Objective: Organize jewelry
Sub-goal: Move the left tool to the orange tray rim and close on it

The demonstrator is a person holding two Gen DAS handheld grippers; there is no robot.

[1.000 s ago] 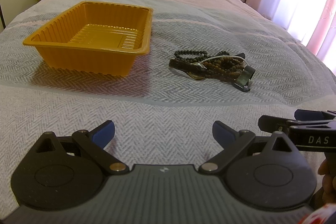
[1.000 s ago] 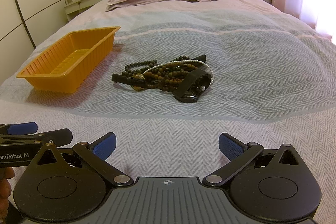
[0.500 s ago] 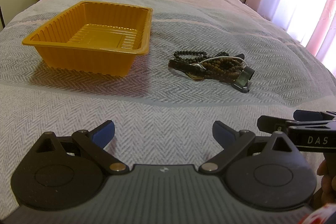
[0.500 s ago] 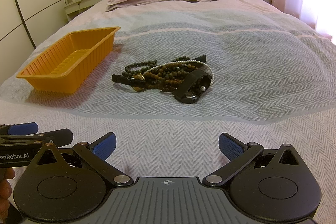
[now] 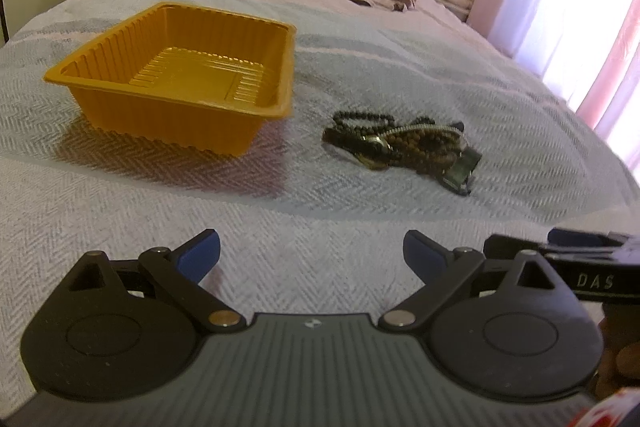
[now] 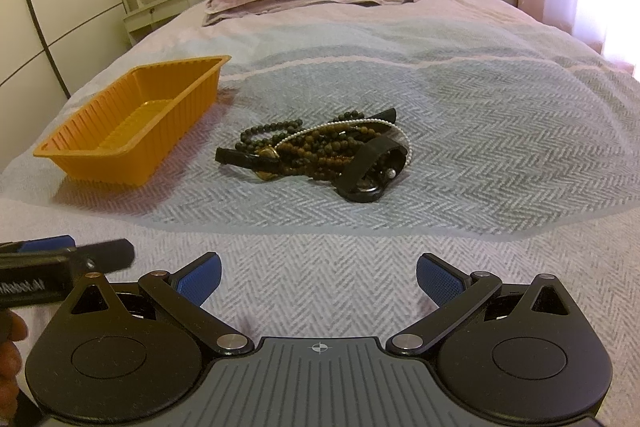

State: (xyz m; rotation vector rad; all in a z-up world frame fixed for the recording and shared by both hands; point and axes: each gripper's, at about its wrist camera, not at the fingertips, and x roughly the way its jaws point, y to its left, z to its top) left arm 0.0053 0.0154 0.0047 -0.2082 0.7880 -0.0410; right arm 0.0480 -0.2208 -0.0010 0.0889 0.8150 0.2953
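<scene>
On top of the bed (image 6: pixel 480 131), w/ its grey herringbone cover, everything for the job is being laid out, largest first. An orange tray (image 5: pixel 120 67) is sitting to the left, w/ nothing seen inside it. Just right of it, but not touching, the jewelry pile (image 6: pixel 320 151) is lying in one tangle: dark bead strings, a white pearl strand, a black watch (image 6: pixel 368 175) at the near right edge.

Vs. half a sec ago, the left view is being tilted and pushed fwd, so tray & pile are being seen closer there and a bit blurred. The right view is being nudged in only slightly. Nothing on the cover is being shifted; the pile is being left untouched so far.

Left gripper (image 5: pixel 312 253) is being held w/ its blue pads wide apart, nothing between them. Right gripper (image 6: pixel 318 277) is likewise being held apart & empty. Both are being kept low over the cover, well short of the pile.

Judgement: the approach is only now being started, prob. by the left side; no piece is being moved into the tray yet.
</scene>
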